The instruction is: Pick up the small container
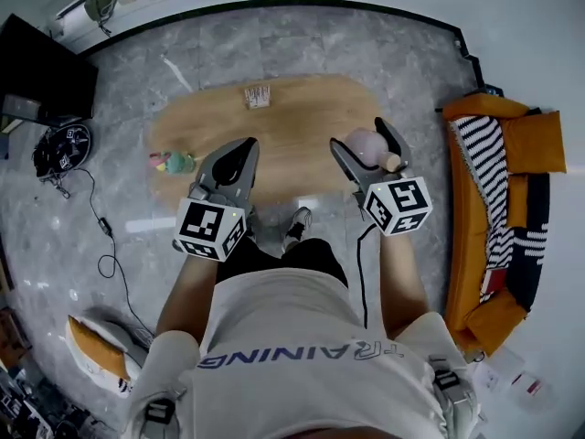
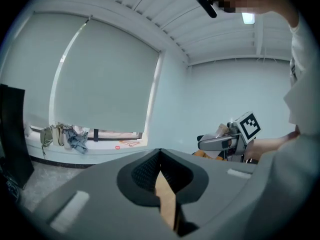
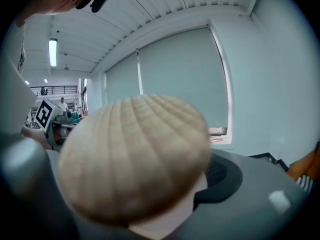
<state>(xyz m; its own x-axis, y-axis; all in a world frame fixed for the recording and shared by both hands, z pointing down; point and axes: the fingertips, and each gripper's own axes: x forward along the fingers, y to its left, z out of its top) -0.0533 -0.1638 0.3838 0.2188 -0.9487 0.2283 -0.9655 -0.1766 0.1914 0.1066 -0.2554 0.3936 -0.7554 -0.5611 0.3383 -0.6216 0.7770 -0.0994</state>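
Small container (image 1: 367,148) (pale ribbed body, tan cap end pointing right) sits clamped crosswise in the wide-set jaws of the right hand-held gripper (image 1: 360,137), seemingly off the worktop (image 1: 302,108); left hand-held gripper (image 1: 245,150) closed, empty, well apart.

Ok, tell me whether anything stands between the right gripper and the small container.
Nothing visible does: the small container sits clamped between the right gripper's jaws, with no other object between them.
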